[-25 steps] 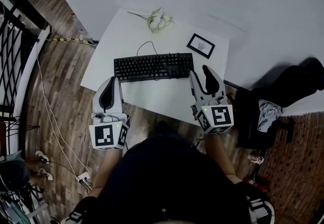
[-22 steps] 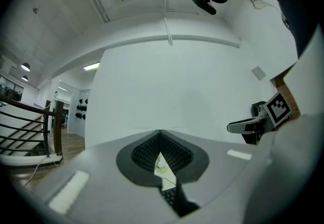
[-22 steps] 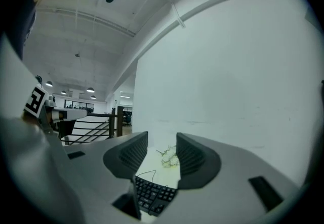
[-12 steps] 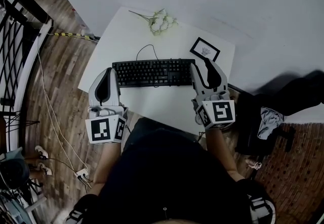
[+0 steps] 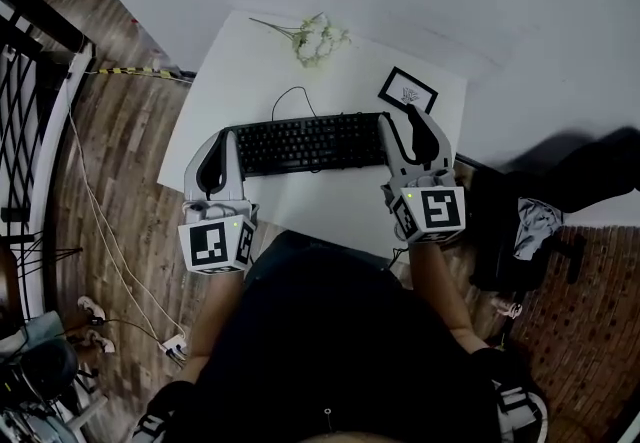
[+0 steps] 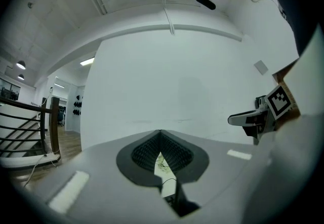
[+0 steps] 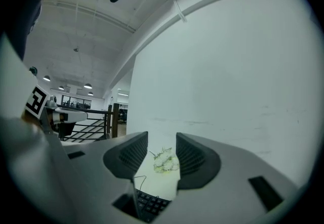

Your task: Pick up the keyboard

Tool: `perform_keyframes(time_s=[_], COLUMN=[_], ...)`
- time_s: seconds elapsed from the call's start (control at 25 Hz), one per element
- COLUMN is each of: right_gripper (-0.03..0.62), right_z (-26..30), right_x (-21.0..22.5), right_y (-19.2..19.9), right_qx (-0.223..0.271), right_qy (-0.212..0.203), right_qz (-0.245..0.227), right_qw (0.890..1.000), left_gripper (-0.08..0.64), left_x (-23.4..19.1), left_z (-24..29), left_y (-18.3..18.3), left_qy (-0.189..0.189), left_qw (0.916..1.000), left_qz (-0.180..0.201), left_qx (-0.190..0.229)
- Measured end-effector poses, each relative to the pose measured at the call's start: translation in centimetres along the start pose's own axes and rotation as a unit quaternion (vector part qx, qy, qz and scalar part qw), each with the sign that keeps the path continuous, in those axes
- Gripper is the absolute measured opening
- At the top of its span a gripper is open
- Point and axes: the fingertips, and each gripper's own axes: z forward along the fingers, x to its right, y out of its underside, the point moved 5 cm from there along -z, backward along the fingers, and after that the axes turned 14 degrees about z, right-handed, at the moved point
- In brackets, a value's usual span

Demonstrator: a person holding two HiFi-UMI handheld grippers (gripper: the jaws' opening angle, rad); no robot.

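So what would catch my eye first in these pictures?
A black keyboard lies across a small white table, with a gripper by each end: the left gripper shut, the right gripper open. Behind it lie white flowers and a small framed picture.

The keyboard (image 5: 310, 143) lies across the worktop's (image 5: 250, 71) middle, with flowers (image 5: 318, 39) by the far edge and a picture frame (image 5: 408, 91) by the right edge.

The person wears a dark top (image 5: 330, 351) that fills the lower middle of the head view. The left tongs (image 5: 222, 137) and right tongs (image 5: 403, 123) are pale grey shells with black ribbed pads (image 7: 130, 156). Each carries a white cube (image 5: 215, 243) with black square markers and a small green light.
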Motion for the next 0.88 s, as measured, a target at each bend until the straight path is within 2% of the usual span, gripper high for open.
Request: perform_keyframes(time_s=[0.2, 0.44, 0.88], right_gripper=[0.163, 0.163, 0.166], right_z=[1.1, 1.8, 2.4], right_x=[0.7, 2.4, 6.0], right_y=[2.3, 6.3, 13.0], right_qx=[-0.03, -0.083, -0.185], right_qy=[0.014, 0.038, 0.076], right_qz=[-0.004, 0.02, 0.029], right_qw=[0.999, 0.996, 0.979], left_gripper=[0.011, 0.011, 0.011], left_x=[-0.3, -0.2, -0.1], left_z=[1.1, 1.8, 2.4], left_y=[2.4, 5.2, 10.1], left_qy=[0.019, 0.038, 0.056], left_qw=[0.9995, 0.9973, 0.9903], left_qz=[-0.009, -0.016, -0.009], left_qx=[-0.025, -0.06, -0.127])
